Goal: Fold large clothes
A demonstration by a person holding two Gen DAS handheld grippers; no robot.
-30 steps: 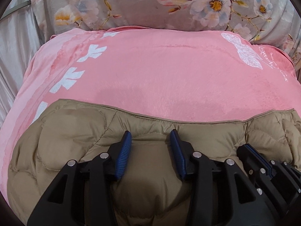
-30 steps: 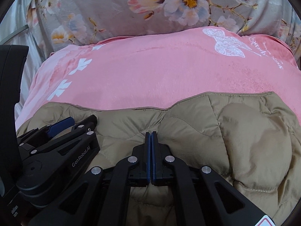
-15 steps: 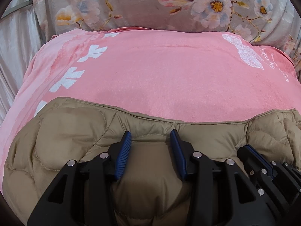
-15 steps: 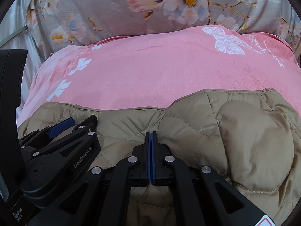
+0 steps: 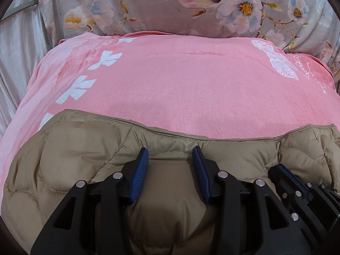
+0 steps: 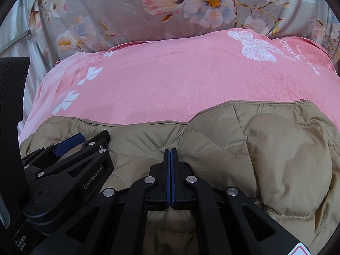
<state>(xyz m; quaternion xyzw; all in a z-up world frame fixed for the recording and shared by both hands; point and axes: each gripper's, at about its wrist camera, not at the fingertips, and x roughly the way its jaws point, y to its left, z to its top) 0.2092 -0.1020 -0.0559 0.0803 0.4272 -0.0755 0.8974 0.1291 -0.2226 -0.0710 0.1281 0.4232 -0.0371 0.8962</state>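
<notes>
Lying bunched across the near part of a pink blanket (image 5: 180,85), the tan quilted jacket (image 5: 74,148) is the landmark here; its piped far edge runs across the blanket, and beyond the blanket sits grey floral bedding (image 5: 148,6); both hand-held grippers rest on the jacket's near middle, side by side, angled downward.

Left hand-held gripper (image 5: 171,155): its blue pads are spread partway with a puffy mound of jacket swelling up between them; the mound seems to touch both pads, but whether they squeeze it or merely straddle it I cannot tell; right hand-held gripper (image 6: 170,155): its pads are pressed flat together, and no fabric shows between them; it appears only to lean on the jacket, holding nothing.

Judging by the swollen quilted panels, the jacket is probably down-filled, so light, soft and springy; the shell looks smooth and slightly shiny, so likely slippery; a bite on a fat panel may slide off as the fill compresses, and folds may spring open unless pressed down; better holds are probably the piped edge at the jacket's far side or a stitched seam between panels, where the layers are thin; two holds set well apart along that edge would keep it from sagging.
</notes>
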